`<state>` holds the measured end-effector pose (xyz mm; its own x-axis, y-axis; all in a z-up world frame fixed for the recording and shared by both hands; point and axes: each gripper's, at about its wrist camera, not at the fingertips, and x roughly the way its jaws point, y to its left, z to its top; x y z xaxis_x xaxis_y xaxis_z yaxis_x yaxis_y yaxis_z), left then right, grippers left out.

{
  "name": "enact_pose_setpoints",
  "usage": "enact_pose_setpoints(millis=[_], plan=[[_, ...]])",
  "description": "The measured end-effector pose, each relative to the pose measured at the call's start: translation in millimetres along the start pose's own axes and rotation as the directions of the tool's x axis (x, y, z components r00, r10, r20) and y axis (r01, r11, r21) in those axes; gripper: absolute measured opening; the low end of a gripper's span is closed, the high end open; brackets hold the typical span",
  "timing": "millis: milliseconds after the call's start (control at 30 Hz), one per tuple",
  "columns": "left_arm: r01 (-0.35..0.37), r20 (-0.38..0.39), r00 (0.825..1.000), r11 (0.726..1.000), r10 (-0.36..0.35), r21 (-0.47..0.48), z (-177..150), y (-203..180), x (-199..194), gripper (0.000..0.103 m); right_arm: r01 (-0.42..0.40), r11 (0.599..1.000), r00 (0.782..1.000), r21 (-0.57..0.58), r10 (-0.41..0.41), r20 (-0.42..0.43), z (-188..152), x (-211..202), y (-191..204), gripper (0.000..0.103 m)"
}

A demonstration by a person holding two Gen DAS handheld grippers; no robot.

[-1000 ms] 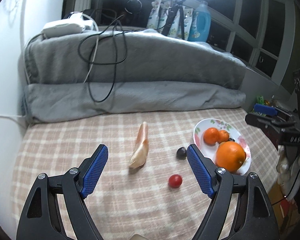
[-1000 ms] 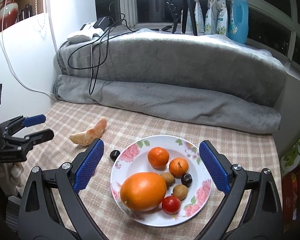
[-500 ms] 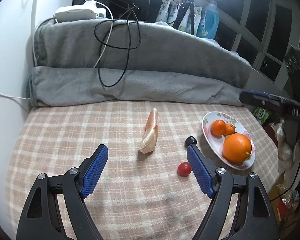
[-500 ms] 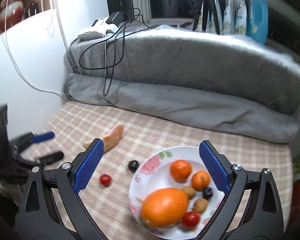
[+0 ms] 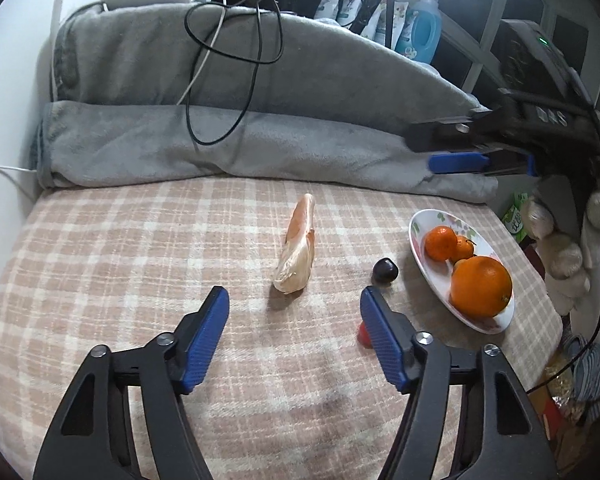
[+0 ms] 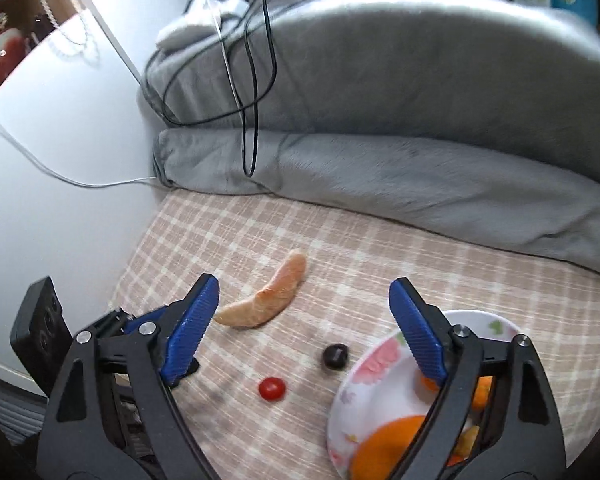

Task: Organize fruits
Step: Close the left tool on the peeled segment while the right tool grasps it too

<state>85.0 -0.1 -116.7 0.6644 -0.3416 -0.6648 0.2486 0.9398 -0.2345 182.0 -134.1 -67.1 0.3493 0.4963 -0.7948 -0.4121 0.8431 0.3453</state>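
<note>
My left gripper (image 5: 294, 300) hangs over the checked cloth (image 5: 100, 280), jaws part open and closing, nothing pressed between the blue pads. The pale orange fruit segment (image 5: 296, 248) lies just ahead of the gap, untouched. A small red tomato (image 5: 363, 332) peeks out beside the right-hand pad; I can't tell whether the pad touches it. The dark round fruit (image 5: 385, 271) sits between the segment and the flowered plate (image 5: 419, 236), near the rim but off it.

My right gripper (image 6: 303, 292) is wide, jaws closing, empty. From its wrist view the tomato (image 6: 272, 388) and dark fruit (image 6: 335, 356) lie on the cloth inside the span of its fingers, below them. On the plate (image 6: 363, 376): a large orange (image 5: 481, 286) and two small oranges (image 5: 441, 243).
</note>
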Motion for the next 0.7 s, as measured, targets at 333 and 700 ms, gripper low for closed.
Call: enact_pose_setpoints(millis=[333, 700], plan=[[0.007, -0.030, 1.000, 1.000, -0.008, -0.018, 1.5, 6.1, 20.6, 0.040, -0.007, 0.996, 0.987, 0.087, 0.021, -0.159, 17.9, 72.6, 5.1, 0.066], [0.015, -0.057, 0.998, 1.000, -0.015, -0.011, 4.2, 4.5, 41.4, 0.036, 0.040, 0.994, 0.972, 0.104, -0.014, -0.236, 22.5, 117.5, 4.2, 0.054]])
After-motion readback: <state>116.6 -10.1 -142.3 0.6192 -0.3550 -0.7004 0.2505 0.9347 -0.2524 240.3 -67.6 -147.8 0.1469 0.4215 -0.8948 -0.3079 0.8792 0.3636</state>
